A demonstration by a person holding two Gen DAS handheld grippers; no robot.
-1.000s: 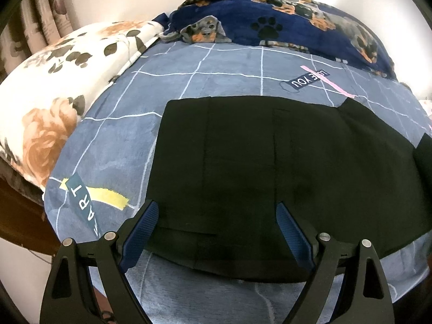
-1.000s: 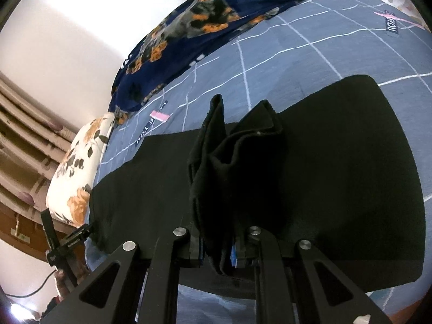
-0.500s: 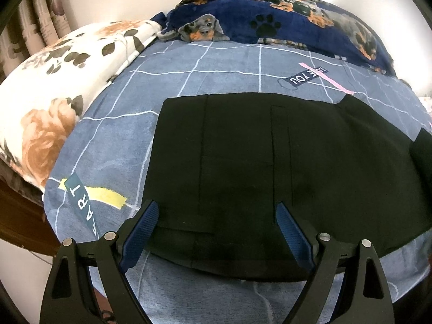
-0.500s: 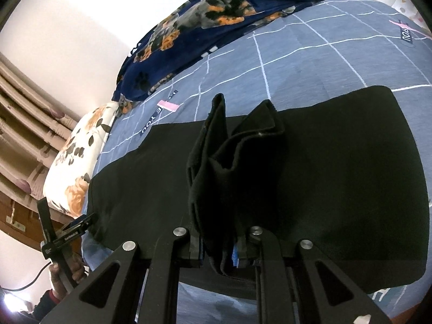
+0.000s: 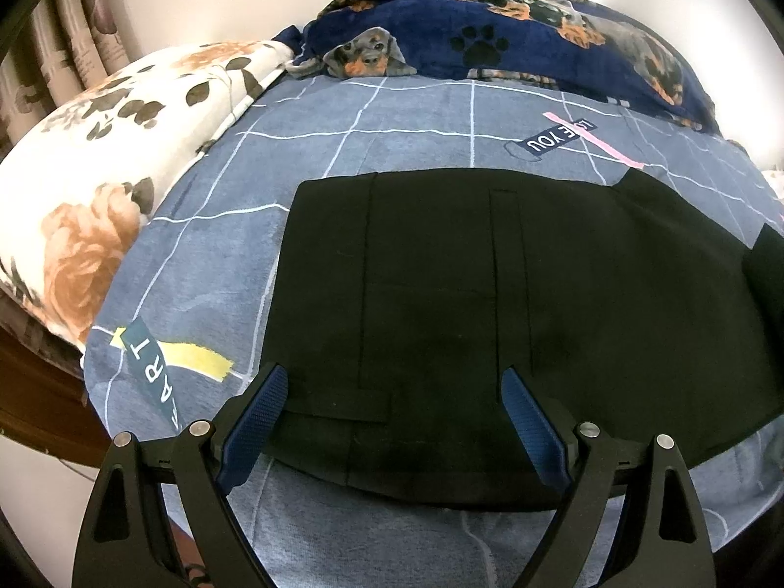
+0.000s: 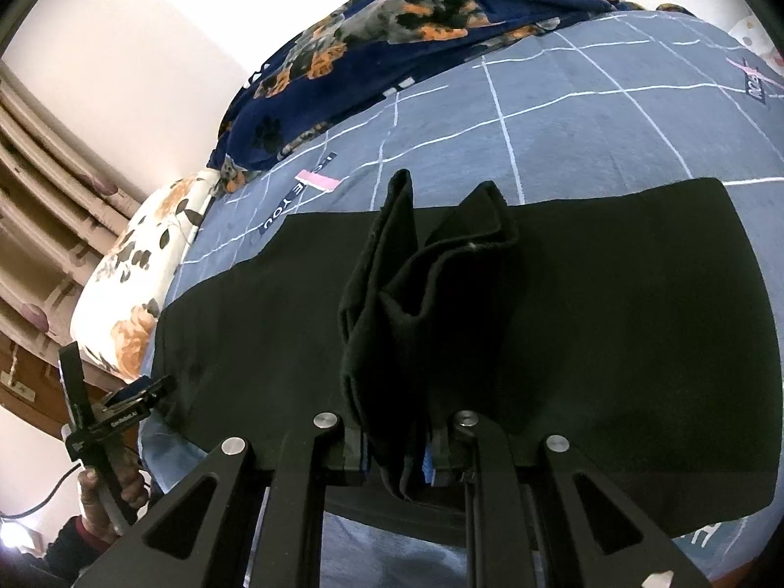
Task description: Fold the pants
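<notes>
Black pants (image 5: 490,304) lie flat across a blue-grey checked bed sheet (image 5: 392,132), waist end toward the left. My left gripper (image 5: 394,382) is open, its blue pads straddling the near edge of the waist end without holding it. My right gripper (image 6: 399,446) is shut on a bunched fold of the pants' leg end (image 6: 426,284), lifted above the rest of the pants (image 6: 637,304). The left gripper also shows in the right wrist view (image 6: 132,402), at the pants' far left edge.
A floral pillow (image 5: 98,186) lies at the left edge of the bed. A navy dog-print blanket (image 5: 490,34) is bunched along the wall at the back. Curtains (image 6: 44,186) hang at the left. The bed's near edge runs just below the pants.
My right gripper has carried the held fold further along over the pants toward the waist end. My left gripper has stayed open and shifted slightly over the waist.
</notes>
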